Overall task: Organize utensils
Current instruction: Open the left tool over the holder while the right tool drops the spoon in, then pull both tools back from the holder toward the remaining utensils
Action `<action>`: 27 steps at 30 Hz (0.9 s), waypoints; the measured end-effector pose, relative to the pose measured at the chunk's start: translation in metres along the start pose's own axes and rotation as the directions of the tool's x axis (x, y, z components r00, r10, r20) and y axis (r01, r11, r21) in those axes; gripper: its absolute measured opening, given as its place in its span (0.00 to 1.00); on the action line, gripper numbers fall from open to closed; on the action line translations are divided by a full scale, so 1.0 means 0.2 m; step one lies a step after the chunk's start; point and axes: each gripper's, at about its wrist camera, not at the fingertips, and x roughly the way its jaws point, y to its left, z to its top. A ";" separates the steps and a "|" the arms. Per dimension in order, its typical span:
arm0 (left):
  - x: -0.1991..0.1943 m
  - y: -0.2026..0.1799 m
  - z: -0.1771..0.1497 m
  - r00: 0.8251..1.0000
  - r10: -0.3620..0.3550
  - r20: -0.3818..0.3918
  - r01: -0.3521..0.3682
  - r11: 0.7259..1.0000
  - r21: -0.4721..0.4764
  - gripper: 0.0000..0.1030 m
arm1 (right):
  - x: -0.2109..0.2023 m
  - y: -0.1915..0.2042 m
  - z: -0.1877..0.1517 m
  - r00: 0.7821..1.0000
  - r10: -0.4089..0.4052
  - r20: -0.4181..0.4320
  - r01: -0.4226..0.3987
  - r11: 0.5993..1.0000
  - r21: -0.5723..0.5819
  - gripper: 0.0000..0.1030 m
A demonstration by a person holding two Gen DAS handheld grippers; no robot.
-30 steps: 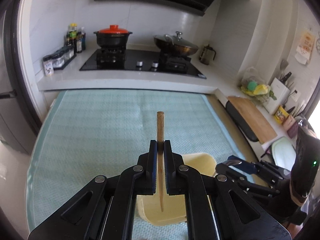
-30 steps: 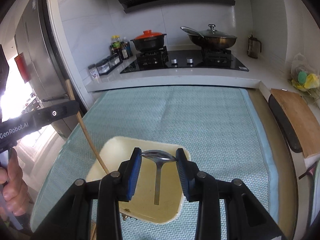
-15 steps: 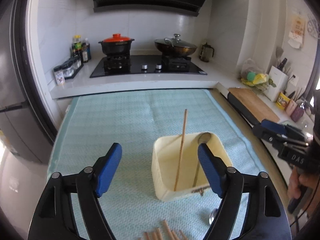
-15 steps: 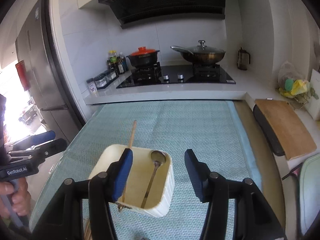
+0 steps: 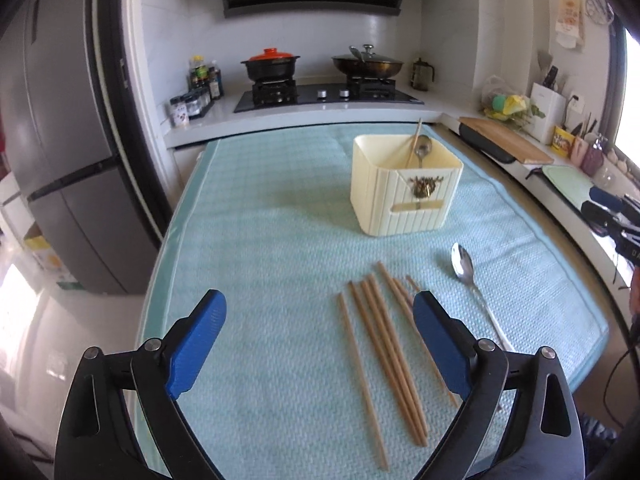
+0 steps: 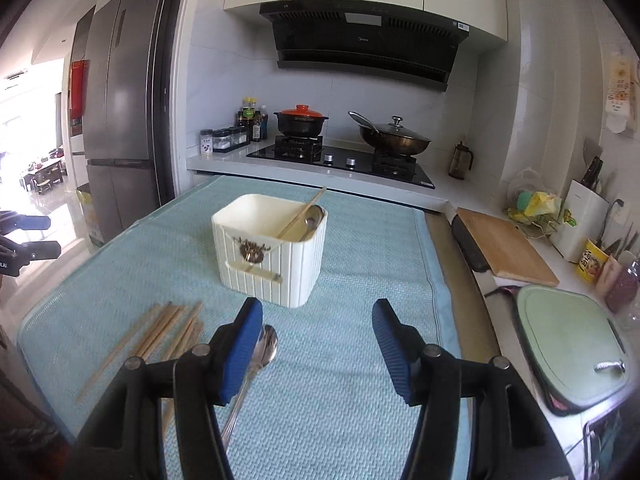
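Covering the table ahead of both claws, a pale blue mat [image 5: 260, 240] carries a cream box [image 5: 404, 196] well beyond the fingertips, with one chopstick [image 5: 414, 142] and one spoon [image 5: 422, 152] leaning inside. The left claw [image 5: 320, 344] hangs released and empty above loose chopsticks [image 5: 384, 340] lying between its fingers. The right claw [image 6: 318, 350] is likewise spread with nothing held, a second spoon [image 6: 266, 346] lying on the mat just beside its left finger [image 6: 240, 350].
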 end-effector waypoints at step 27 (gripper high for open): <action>0.19 -0.09 -0.46 0.996 0.043 -0.082 -0.053 0.991 -0.124 0.92 | -0.03 0.31 -0.54 0.997 0.026 -0.078 -0.021 0.998 0.060 0.57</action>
